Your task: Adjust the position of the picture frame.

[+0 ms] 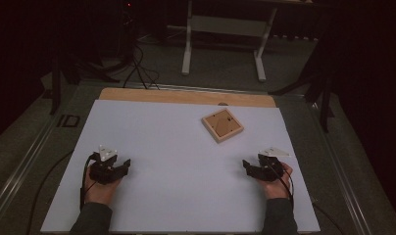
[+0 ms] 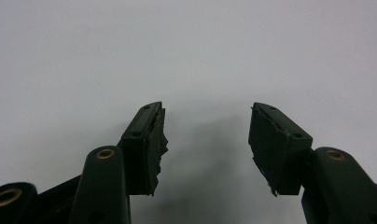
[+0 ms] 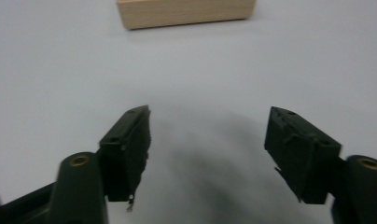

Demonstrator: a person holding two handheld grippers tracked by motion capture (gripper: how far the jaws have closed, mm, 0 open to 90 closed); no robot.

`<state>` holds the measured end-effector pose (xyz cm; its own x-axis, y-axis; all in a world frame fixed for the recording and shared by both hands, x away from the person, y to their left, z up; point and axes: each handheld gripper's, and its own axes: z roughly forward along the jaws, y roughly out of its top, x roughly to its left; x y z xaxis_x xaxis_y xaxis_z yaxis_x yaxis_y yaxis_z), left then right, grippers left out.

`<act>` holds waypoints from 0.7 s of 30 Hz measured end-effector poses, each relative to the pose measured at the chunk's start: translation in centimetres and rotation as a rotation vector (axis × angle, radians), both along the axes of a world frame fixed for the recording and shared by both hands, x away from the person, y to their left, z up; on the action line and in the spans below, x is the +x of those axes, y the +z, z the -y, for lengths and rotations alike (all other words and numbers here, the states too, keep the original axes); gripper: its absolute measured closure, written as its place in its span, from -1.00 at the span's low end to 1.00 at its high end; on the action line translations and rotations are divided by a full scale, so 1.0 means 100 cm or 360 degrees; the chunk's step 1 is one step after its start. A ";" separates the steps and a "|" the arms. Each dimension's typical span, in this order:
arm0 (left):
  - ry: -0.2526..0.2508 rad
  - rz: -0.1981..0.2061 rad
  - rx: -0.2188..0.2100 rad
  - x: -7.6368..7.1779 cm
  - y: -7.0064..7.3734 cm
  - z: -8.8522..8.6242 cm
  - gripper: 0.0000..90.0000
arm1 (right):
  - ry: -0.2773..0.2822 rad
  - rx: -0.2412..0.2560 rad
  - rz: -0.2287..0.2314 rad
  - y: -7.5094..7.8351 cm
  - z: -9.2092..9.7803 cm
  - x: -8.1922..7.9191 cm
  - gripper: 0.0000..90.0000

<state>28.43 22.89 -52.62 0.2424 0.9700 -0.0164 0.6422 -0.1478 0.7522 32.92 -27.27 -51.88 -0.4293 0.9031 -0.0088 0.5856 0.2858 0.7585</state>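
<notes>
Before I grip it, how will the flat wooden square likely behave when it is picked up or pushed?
The wooden square looks stiff, so it should not bend. It lies flat and low on the white table, so it will probably slide, not tip or roll. Its straight side seems easy to hold, and both the right gripper and left gripper are open.

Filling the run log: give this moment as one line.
left gripper: open, empty | right gripper: open, empty | wooden block: on table, untouched, nearer right gripper

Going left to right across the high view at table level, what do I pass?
Left black hand-held gripper → square light-wood tray with a round recess → right black hand-held gripper, all on the white table sheet.
</notes>
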 end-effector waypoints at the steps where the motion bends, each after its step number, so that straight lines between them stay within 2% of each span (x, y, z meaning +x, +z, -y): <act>1: -0.0007 0.0024 -0.0007 -0.001 0.003 -0.001 -0.02 | 0.0027 -0.0016 0.0003 0.000 -0.002 0.000 -0.38; 6: -0.0020 0.0052 -0.0019 -0.003 0.008 -0.003 -0.01 | 0.0033 -0.0034 0.0028 0.002 -0.005 -0.001 -0.37; 10: -0.0010 0.0056 -0.0062 -0.001 0.009 -0.008 0.00 | 0.0039 -0.0010 0.0044 0.004 -0.003 -0.001 -0.37; 21: 0.0009 0.0086 -0.0038 0.000 0.011 -0.009 0.00 | 0.0071 -0.0011 0.0065 0.006 -0.003 -0.002 -0.36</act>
<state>28.41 23.78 -51.51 0.2380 0.9709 -0.0269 0.6014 -0.1256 0.7890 32.75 -26.95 -51.27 -0.4683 0.8830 -0.0331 0.5409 0.3161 0.7794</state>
